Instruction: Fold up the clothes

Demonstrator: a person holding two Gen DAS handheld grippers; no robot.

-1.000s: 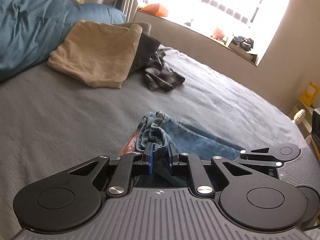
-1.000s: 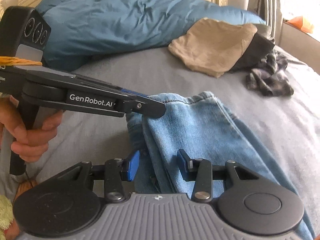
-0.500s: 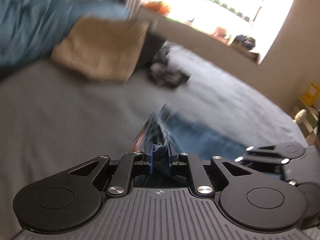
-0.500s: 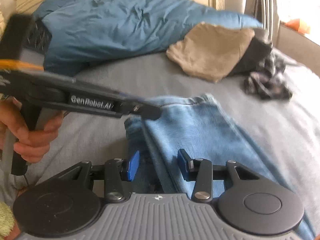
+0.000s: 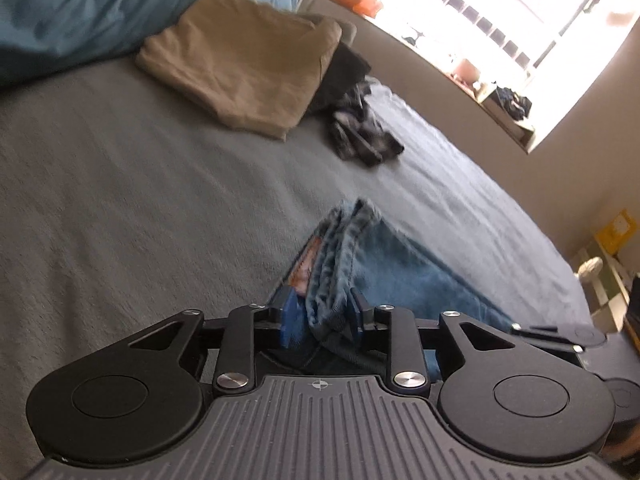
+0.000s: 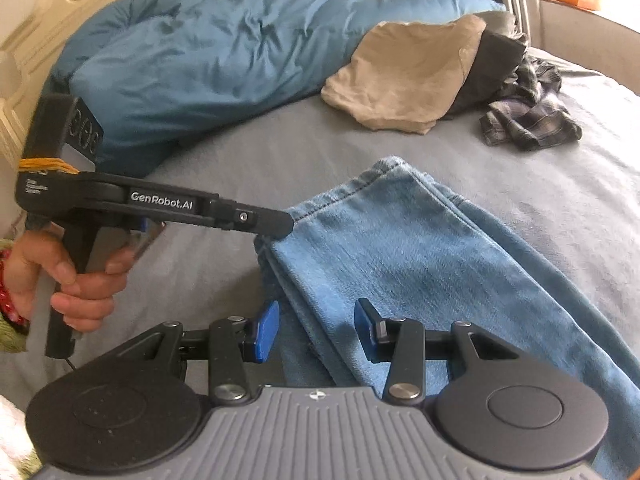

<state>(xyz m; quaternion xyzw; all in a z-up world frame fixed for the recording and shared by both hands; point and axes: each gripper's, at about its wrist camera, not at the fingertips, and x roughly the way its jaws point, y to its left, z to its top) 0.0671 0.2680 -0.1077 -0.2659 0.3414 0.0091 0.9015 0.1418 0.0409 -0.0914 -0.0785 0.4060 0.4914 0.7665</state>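
Blue jeans (image 6: 420, 264) lie folded lengthwise on the grey bed, hem end toward the far side. My left gripper (image 5: 322, 318) has its jaws parted around the bunched corner of the jeans (image 5: 336, 280), which sits loosely between the blue pads. In the right wrist view the left gripper (image 6: 276, 226) reaches in from the left, its tip at the jeans' near-left corner. My right gripper (image 6: 316, 328) is open, its pads astride the jeans' left folded edge without pinching it.
A folded tan garment (image 6: 404, 76) lies on a dark one at the far side, beside a crumpled plaid shirt (image 6: 528, 120). A blue duvet (image 6: 224, 48) is heaped at the headboard. Grey sheet (image 5: 120, 200) spreads to the left. A window ledge (image 5: 460, 76) lies beyond.
My left gripper's jaws have parted from their tight pinch on the jeans corner, and it has swung and tilted. The right gripper stays open in the same place.
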